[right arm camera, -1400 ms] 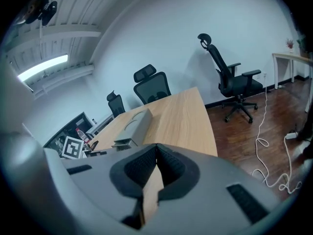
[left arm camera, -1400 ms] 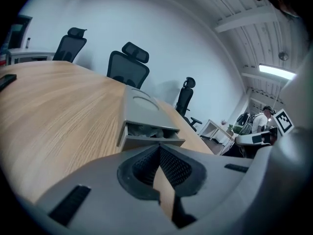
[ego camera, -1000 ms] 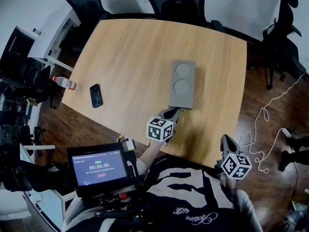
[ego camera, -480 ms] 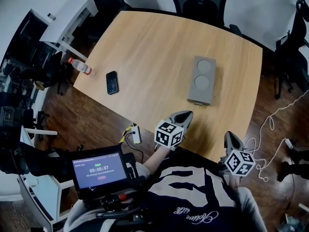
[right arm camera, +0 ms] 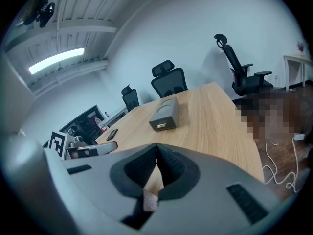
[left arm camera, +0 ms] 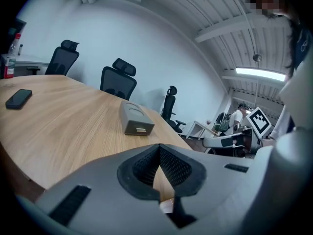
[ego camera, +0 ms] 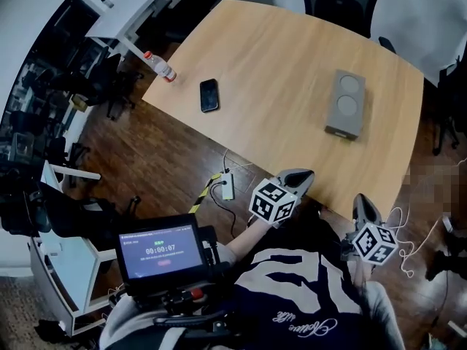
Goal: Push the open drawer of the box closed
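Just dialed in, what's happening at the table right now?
A person holds a claw in each hand by the near edge of the table. The left claw and right claw are both shut, empty and touching nothing. The box sits apart from them, farther along the table, and its drawer looks flush, so seemingly closed.

We wear a black shirt with bold white print and script lettering. Our left gripper and right gripper are smooth grey shells with dark ribbed pads, each carrying a white cube printed with black square markers.
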Tool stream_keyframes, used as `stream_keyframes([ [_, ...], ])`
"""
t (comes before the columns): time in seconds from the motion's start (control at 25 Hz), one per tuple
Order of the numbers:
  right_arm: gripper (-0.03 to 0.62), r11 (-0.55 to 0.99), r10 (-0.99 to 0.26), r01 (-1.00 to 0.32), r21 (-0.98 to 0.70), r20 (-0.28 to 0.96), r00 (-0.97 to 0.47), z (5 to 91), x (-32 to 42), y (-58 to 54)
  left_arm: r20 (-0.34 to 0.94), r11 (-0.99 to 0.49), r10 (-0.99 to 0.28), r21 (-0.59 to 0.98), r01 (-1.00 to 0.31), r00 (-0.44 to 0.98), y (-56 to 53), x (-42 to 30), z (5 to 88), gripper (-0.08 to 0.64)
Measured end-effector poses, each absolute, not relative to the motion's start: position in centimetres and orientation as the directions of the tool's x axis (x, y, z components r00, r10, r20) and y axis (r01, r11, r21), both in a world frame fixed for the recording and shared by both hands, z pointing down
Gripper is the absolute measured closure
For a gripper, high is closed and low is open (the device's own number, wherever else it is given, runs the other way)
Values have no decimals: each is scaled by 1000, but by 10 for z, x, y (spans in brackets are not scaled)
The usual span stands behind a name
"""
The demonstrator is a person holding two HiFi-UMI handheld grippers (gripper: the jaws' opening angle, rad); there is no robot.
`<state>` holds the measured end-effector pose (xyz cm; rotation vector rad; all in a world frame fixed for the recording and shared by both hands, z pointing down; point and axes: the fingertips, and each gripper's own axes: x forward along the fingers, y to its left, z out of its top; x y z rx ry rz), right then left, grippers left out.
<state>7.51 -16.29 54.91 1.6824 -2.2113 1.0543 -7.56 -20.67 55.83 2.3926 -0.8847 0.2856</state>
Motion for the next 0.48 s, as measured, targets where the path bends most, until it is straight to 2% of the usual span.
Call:
stream_keyframes([
  [0.32, 594, 89, -751, -890, -447, 556, -355, 562, 41, -84, 392, -669, -456, 440, -598, 799, -141, -90, 557, 558],
  [0.48, 594, 98, -753, -888, -450, 550, -361, 566, 40, -63, 373, -684, -464, 426, -592, 804, -130, -88, 549, 558],
])
